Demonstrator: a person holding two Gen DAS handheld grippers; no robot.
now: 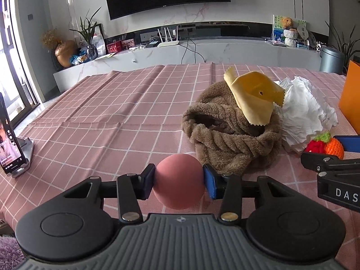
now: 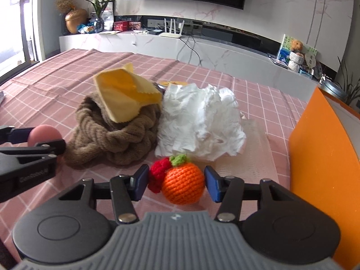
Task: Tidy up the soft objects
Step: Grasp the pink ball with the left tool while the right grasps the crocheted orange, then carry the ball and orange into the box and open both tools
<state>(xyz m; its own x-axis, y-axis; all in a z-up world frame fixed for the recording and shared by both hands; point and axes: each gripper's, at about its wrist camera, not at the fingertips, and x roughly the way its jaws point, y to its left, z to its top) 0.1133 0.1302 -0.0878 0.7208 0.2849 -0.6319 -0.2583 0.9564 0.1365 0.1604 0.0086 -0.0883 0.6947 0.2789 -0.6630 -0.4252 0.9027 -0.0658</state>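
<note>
left tool (image 1: 179,181) pinches pink ball (image 1: 179,181); right tool (image 2: 176,181) pinches crochet orange (image 2: 183,183) (pads touching).

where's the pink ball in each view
Left wrist view: pink ball low centre, between the left gripper's blue pads.
Right wrist view: pink ball at the far left edge, partly hidden behind black gripper parts.
Shared landmark: brown towel beside it.
</note>
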